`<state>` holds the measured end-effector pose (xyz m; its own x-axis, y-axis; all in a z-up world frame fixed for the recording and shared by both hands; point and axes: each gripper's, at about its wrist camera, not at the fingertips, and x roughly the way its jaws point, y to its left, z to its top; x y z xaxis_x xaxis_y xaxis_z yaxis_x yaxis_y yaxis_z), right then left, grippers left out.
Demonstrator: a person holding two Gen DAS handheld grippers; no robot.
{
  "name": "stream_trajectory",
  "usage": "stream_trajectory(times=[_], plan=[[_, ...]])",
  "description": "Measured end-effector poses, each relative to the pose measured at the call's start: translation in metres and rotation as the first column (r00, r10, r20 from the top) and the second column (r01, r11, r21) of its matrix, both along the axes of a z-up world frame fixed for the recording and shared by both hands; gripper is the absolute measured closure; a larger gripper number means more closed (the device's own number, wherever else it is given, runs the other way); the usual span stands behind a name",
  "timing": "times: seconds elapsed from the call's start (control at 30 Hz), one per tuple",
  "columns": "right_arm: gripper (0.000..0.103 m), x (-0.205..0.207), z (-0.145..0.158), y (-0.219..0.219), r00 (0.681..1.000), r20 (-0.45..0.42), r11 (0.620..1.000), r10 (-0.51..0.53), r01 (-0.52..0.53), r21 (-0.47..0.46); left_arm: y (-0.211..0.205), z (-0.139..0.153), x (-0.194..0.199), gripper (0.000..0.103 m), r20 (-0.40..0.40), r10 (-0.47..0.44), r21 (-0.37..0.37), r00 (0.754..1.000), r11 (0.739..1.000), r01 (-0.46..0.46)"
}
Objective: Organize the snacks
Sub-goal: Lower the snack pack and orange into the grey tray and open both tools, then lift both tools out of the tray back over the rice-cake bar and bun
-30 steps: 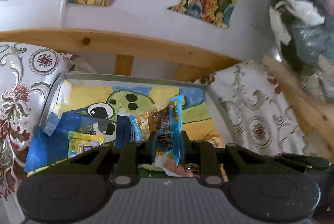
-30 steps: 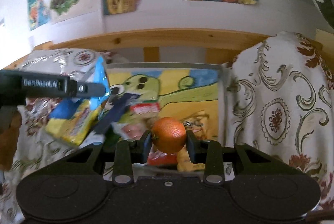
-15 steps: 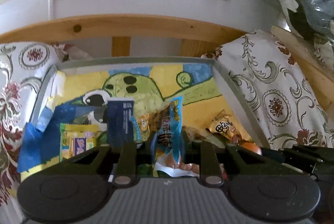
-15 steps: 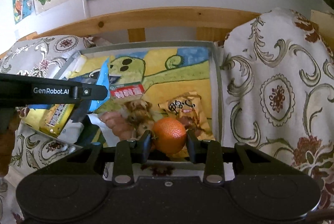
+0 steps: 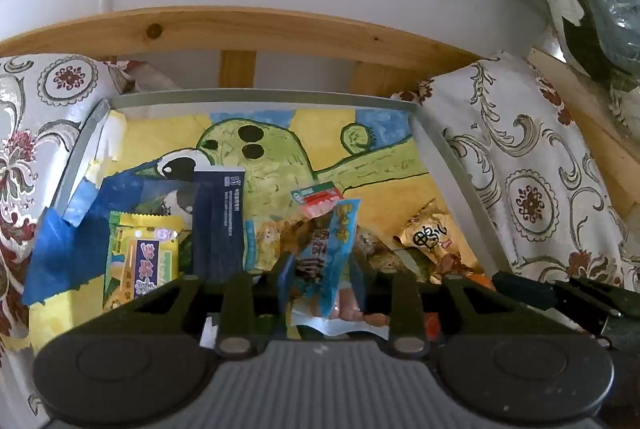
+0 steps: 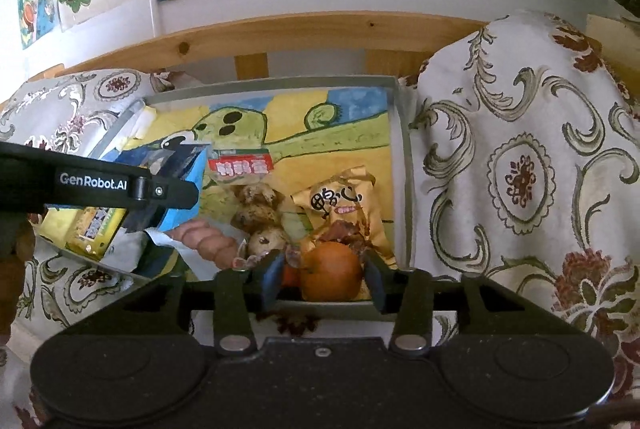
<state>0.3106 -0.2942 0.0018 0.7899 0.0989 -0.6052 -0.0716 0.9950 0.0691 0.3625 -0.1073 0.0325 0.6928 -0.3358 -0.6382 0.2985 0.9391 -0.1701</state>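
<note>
A grey-rimmed tray (image 5: pixel 256 95) with a painted green cartoon picture holds several snack packets. My left gripper (image 5: pixel 322 269) hangs low over its near side, jaws opening. A blue sausage packet (image 5: pixel 328 253) stands loose between the fingers, and the pads no longer press on it. My right gripper (image 6: pixel 323 279) is at the tray's (image 6: pixel 402 149) near right corner, jaws also opening. An orange (image 6: pixel 330 271) sits between its fingers with a gap on each side. A gold packet (image 6: pixel 340 207) lies just behind the orange.
In the tray lie a yellow packet (image 5: pixel 140 257), a dark blue packet (image 5: pixel 218 217), a red-and-white packet (image 6: pixel 242 165) and speckled eggs (image 6: pixel 256 213). Patterned cloth (image 6: pixel 520 169) humps up on both sides. A wooden rail (image 5: pixel 256 33) and a postered wall stand behind.
Both grippers sank toward the tray, then their jaws parted. The orange and the blue sausage packet, gripped before, now sit loose between the fingers.
</note>
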Motion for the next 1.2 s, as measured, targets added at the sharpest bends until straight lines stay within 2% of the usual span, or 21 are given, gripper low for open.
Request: stream_trajectory(times=[0.23, 0.3, 0.57, 0.7, 0.97, 1.2], plan=[[0.032, -0.007, 0.012, 0.002, 0.999, 0.039, 1.000, 0.004, -0.004, 0.007, 0.000, 0.007, -0.004, 0.040, -0.002, 0.025, -0.026, 1.000, 0.999, -0.025], [0.027, -0.009, 0.015, 0.002, 0.999, 0.048, 1.000, 0.008, -0.008, 0.011, 0.003, 0.010, -0.005, 0.028, -0.003, 0.040, -0.044, 0.999, 0.998, -0.040], [0.005, -0.026, 0.028, 0.000, 0.995, 0.100, 1.000, -0.002, 0.002, 0.003, 0.014, 0.024, -0.020, 0.003, 0.056, 0.109, -0.074, 0.992, 0.992, -0.105], [0.001, -0.035, 0.037, 0.000, 0.992, 0.122, 1.000, -0.003, 0.001, 0.014, 0.022, 0.034, -0.032, 0.001, 0.096, 0.142, -0.073, 0.985, 0.988, -0.135], [0.001, -0.067, 0.064, 0.015, 0.981, 0.191, 1.000, 0.020, -0.019, -0.005, 0.048, 0.055, -0.068, 0.001, 0.173, 0.221, -0.105, 0.960, 0.973, -0.205], [0.001, -0.111, 0.077, 0.028, 0.964, 0.264, 1.000, -0.003, 0.008, -0.020, 0.067, 0.066, -0.108, 0.000, 0.216, 0.235, -0.114, 0.948, 0.970, -0.214]])
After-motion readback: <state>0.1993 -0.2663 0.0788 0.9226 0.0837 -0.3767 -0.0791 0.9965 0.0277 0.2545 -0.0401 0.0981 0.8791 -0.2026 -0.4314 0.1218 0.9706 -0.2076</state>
